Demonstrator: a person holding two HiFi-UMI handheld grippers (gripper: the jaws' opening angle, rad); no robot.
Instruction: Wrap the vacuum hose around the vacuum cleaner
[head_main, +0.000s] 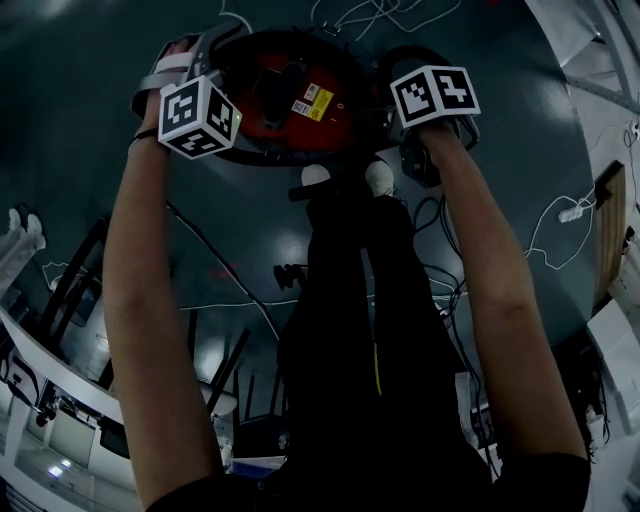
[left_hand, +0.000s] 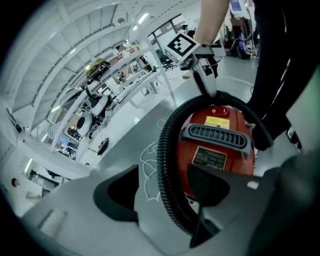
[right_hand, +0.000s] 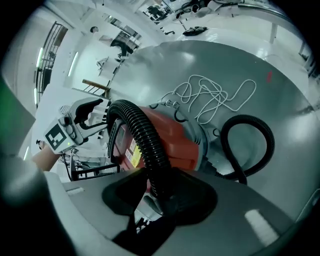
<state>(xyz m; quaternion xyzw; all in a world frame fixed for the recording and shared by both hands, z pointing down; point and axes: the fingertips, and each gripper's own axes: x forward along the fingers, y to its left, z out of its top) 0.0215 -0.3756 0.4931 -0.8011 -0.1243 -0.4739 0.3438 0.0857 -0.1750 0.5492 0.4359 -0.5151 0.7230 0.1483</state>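
Note:
A red vacuum cleaner sits on the grey floor in front of the person's feet. Its black ribbed hose curves round the body. My right gripper is shut on the hose at the vacuum's right side. A free loop of hose lies on the floor beyond it. My left gripper is at the vacuum's left side. The hose runs between its jaws against the right pad, and floor shows between it and the left pad.
A tangled white cord lies on the floor beyond the vacuum. The person's legs stand close behind it. Dark cables and a white power strip lie to the right. Workbenches line the far side.

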